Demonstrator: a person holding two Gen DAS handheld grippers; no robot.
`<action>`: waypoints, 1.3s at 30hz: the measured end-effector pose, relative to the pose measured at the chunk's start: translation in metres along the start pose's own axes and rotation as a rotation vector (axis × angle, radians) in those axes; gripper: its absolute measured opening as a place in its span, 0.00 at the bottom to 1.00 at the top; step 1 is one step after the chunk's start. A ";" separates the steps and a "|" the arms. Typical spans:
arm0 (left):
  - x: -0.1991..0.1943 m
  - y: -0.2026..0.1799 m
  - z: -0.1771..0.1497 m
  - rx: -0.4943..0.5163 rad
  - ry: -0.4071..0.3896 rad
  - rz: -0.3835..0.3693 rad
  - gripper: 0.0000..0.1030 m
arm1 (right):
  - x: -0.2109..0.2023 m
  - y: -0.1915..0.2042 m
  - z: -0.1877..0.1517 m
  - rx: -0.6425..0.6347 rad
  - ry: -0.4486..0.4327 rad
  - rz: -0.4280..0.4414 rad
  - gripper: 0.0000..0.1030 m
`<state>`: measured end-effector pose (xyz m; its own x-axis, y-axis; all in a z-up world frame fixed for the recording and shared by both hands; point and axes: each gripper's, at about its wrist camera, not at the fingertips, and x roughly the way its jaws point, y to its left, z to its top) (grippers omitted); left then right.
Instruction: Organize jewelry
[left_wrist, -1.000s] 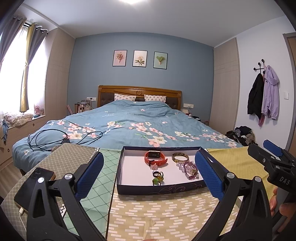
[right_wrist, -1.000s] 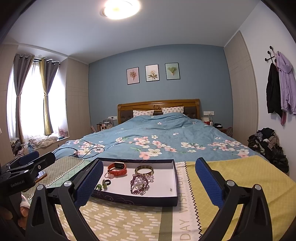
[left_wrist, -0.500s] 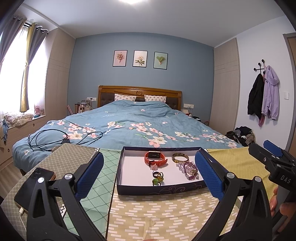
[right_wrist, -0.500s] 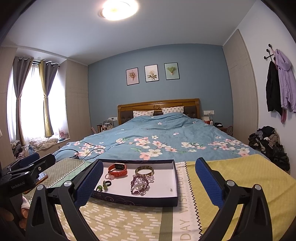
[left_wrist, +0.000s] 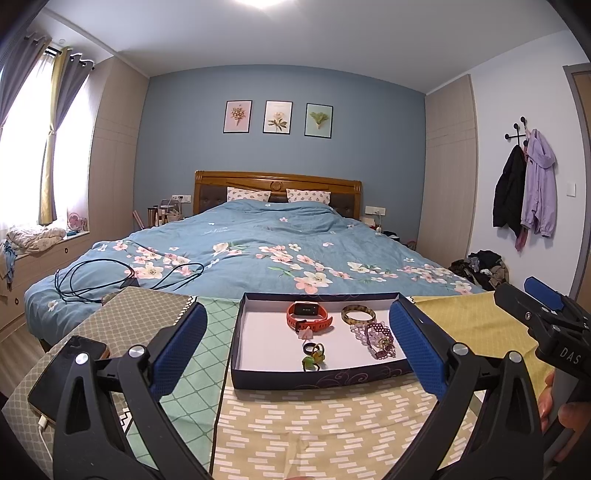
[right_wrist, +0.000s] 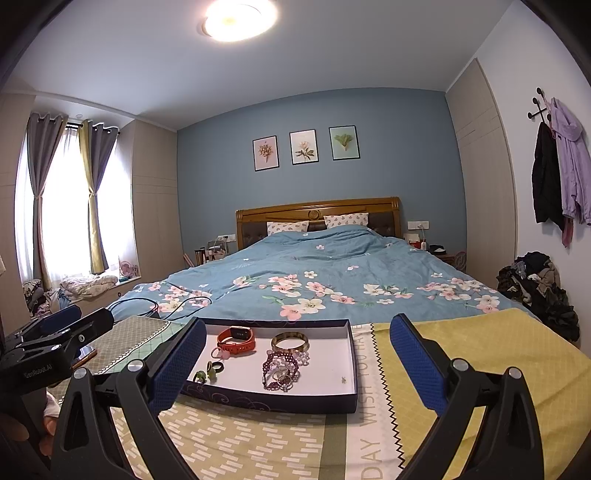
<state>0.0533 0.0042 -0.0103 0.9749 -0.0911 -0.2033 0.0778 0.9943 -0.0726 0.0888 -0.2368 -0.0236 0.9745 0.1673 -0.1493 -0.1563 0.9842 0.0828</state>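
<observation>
tray (left_wrist: 317, 380) before bed (left_wrist: 258, 251) | watch (left_wrist: 308, 315) left of bangle (left_wrist: 358, 314) | rings (left_wrist: 314, 354) nearest

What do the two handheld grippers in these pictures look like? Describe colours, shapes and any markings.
The left gripper and right gripper look alike: black plastic frames with triangular cut-outs, silver round bolts, and two long fingers faced with dark blue dimpled pads. Seen from the side, the right one's body reads "DAS" and the left one's "GenRobot.AI" in pale letters.
</observation>
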 end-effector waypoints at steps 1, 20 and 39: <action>0.000 0.000 0.000 0.000 0.000 0.000 0.94 | 0.000 0.000 0.000 0.001 -0.001 0.000 0.93; 0.000 0.000 0.000 0.003 0.000 0.002 0.94 | 0.000 0.001 0.001 -0.002 -0.004 -0.001 0.93; 0.002 -0.002 0.000 0.006 0.007 0.001 0.94 | 0.001 0.001 0.002 0.000 -0.002 0.000 0.93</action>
<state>0.0548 0.0019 -0.0105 0.9734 -0.0904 -0.2104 0.0780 0.9947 -0.0666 0.0895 -0.2357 -0.0216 0.9748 0.1676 -0.1472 -0.1566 0.9842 0.0831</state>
